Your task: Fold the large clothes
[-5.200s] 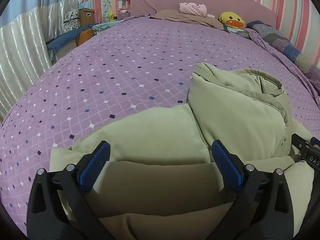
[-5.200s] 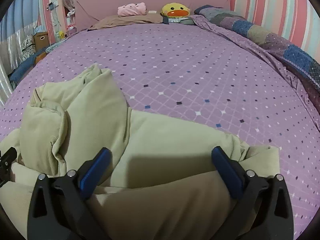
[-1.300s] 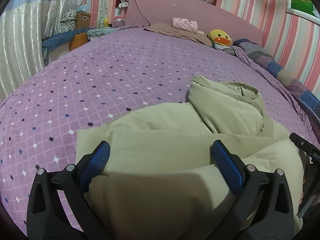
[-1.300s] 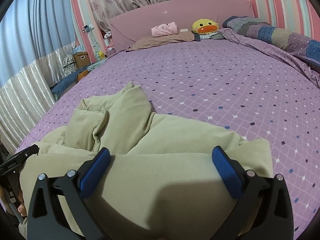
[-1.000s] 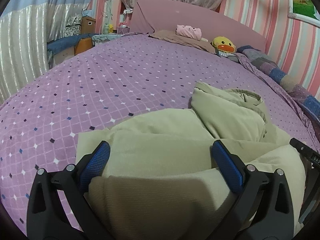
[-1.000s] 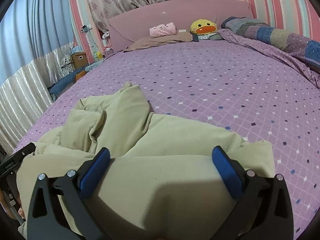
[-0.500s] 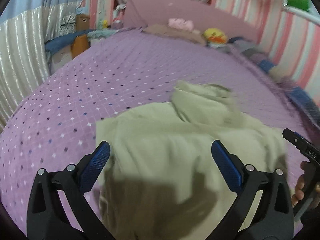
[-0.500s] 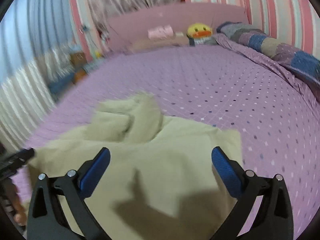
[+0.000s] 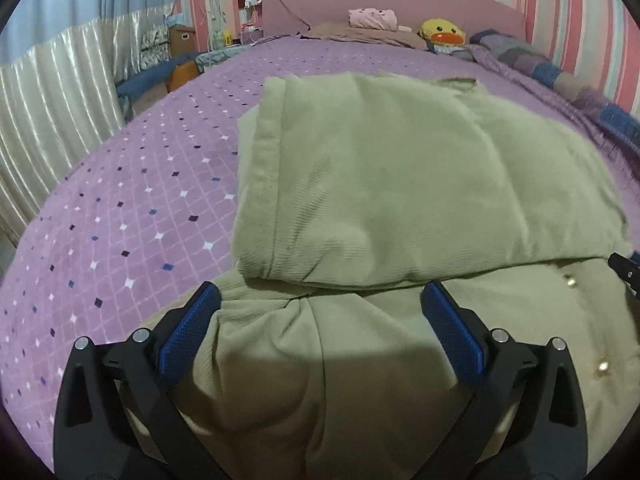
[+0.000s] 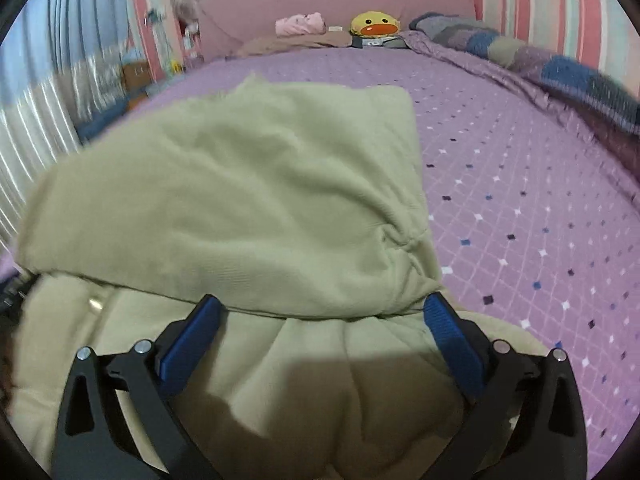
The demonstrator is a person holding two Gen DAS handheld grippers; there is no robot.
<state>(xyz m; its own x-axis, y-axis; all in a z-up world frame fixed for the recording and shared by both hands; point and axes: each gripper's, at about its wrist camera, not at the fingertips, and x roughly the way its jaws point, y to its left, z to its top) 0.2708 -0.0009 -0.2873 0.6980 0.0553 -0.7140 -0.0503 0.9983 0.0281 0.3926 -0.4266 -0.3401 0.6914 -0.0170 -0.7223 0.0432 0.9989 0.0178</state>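
Note:
A large olive-green garment (image 9: 400, 168) lies on the purple bedspread (image 9: 132, 200), its far half folded flat over the near half. Brass snaps (image 9: 568, 280) show on the near layer. My left gripper (image 9: 320, 304) is open, its blue pads (image 9: 188, 332) spread just above the near fold, holding nothing. In the right wrist view the same garment (image 10: 240, 192) fills the centre. My right gripper (image 10: 320, 312) is open too, its pads (image 10: 452, 344) spread over the near fold. The tip of the right gripper shows at the right edge of the left wrist view (image 9: 624, 268).
A pink headboard (image 9: 400, 4), a pink folded item (image 9: 372, 18) and a yellow duck plush (image 9: 440, 34) are at the bed's far end. A patchwork quilt (image 10: 560, 68) runs along the right side. Curtains (image 9: 52, 120) and boxes (image 9: 180, 40) stand left.
The garment's near layer has been thrown forward and now lies flat over the hood and far part. Both grippers have dropped low over the near fold, still open.

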